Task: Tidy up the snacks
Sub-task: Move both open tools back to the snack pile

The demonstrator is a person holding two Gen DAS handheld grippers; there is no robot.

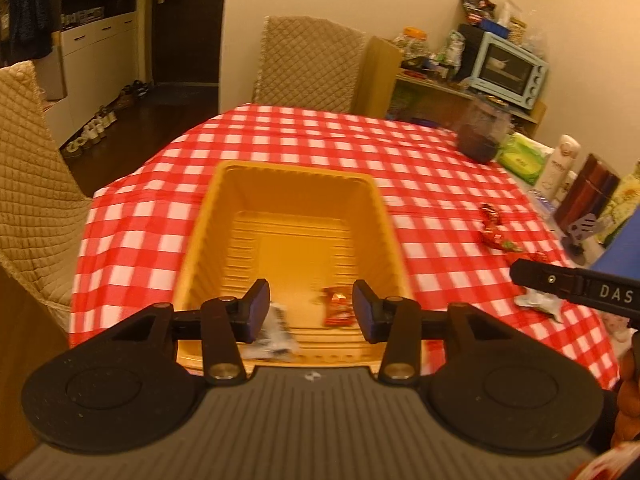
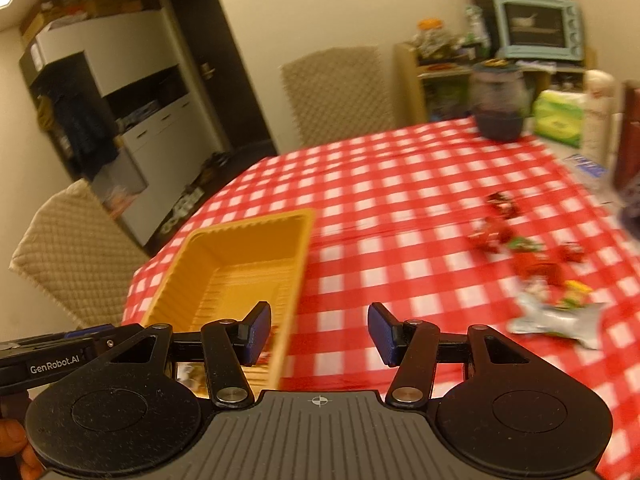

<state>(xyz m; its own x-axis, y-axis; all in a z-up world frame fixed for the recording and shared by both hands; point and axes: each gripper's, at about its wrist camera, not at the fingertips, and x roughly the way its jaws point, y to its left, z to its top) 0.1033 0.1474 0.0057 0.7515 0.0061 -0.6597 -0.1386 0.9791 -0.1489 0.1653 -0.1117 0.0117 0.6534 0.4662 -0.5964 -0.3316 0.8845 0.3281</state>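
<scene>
Table: a red-and-white checked tablecloth (image 1: 320,136) covers it; chairs with quilted covers (image 1: 308,64) stand around the far and left sides.
Yellow tray (image 1: 296,184): sits on the cloth near the close-left edge, deep and ribbed, with a red snack packet (image 1: 338,308) and a silver-black packet (image 1: 276,332) already lying at its near end.
Loose snacks (image 2: 520,252): a scatter of red wrappers and a silver packet (image 2: 556,320) lies well apart from the tray, on the right side of the table.
Left gripper (image 1: 311,310): hangs over the tray's near end, jaws partly apart with nothing between them.
Right gripper (image 2: 319,332): sits just beside the tray's right wall, jaws partly apart and empty, over bare cloth.
Risk, tray: it looks light; a finger catching its rim would likely shove or tip it and spill the packets.
Risk, wrappers: they are small, crinkly and bunched, so a pinch may slip off or drag a neighbour along.
Risk, cloth: it appears thin, and a low approach could snag and bunch it.
Obstacles: a dark jar (image 2: 498,104), a green pack (image 2: 560,118) and bottles crowd the far-right edge behind the snacks, limiting a reach from that side.
</scene>
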